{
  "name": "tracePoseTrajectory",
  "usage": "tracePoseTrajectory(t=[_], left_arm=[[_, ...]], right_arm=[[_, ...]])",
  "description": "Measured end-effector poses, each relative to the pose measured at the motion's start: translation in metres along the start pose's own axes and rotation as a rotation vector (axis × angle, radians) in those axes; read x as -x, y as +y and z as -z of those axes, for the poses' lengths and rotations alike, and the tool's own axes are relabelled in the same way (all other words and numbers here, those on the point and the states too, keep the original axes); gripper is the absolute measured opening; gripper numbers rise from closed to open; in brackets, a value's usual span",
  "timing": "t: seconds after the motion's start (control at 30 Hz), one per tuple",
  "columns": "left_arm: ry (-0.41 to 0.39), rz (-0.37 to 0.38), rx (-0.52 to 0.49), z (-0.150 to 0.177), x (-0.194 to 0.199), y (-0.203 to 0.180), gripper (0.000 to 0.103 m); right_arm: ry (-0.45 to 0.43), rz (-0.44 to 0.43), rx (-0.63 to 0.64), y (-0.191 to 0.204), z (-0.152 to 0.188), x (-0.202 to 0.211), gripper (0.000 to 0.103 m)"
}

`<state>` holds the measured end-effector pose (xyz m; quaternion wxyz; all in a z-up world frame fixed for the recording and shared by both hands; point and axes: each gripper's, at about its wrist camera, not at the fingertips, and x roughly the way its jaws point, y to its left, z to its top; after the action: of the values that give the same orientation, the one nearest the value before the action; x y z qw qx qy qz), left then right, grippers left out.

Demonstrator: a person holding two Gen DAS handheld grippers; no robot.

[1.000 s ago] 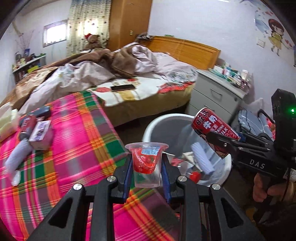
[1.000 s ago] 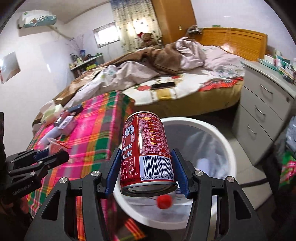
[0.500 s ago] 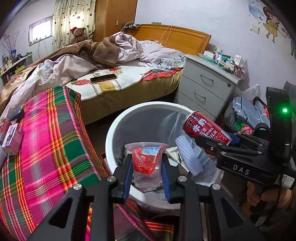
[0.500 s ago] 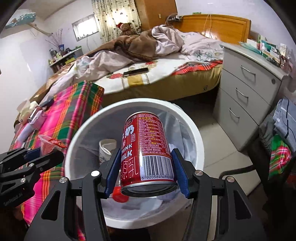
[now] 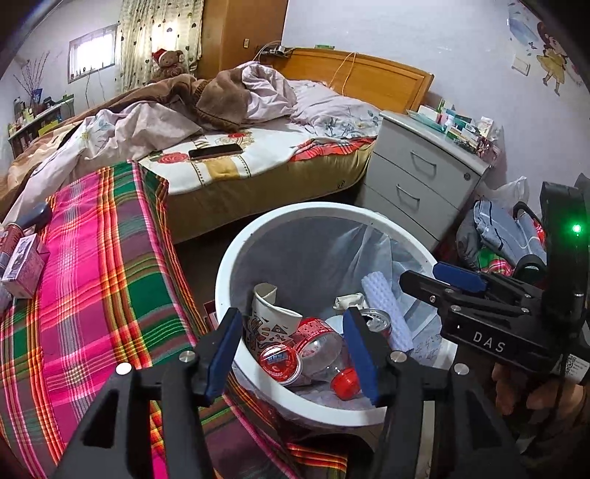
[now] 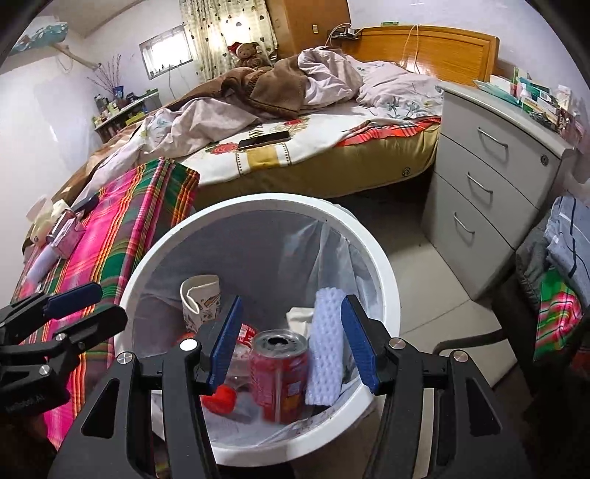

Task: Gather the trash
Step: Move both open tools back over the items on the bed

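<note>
Both drop at once! | left tongs (image 5: pixel 291 348) wide, empty | right tongs (image 6: pixel 293 341) wide, empty | red milk can (image 6: pixel 279 372) and plastic cup (image 5: pixel 279 363) now below them in white bin (image 6: pixel 383 258) | more trash waits on the surface.

bedroom, pale walls, daylight via small window (image 6: pixel 166 55) and curtain (image 6: pixel 228 33). unmade bed (image 5: pixel 239 147) with wooden headboard (image 5: pixel 368 77), grey drawer unit (image 6: pixel 490 191), tiled floor (image 6: pixel 416 265), plaid-covered surface (image 5: pixel 103 276).

A white bin (image 6: pixel 387 272) stands on the tiled floor (image 6: pixel 424 265) beside the plaid-covered table (image 5: pixel 110 276).
</note>
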<state>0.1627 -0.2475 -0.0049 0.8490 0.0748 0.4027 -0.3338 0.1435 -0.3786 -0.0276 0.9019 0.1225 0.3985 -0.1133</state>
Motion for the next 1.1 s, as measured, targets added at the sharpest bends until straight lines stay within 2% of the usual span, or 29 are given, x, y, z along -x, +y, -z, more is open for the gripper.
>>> tracePoseTrajectory(t=[0.67,1.1], left_arm=[[-0.041,-0.042,0.065,0.015,0.034,0.033,0.059],[-0.088,-0.110,0.124,0.030,0.068,0.075,0.059]], right_arm=[[-0.030,-0.029,0.029,0.032,0.000,0.013,0.057],[-0.055,-0.087,0.090,0.078,0.001,0.017,0.057]])
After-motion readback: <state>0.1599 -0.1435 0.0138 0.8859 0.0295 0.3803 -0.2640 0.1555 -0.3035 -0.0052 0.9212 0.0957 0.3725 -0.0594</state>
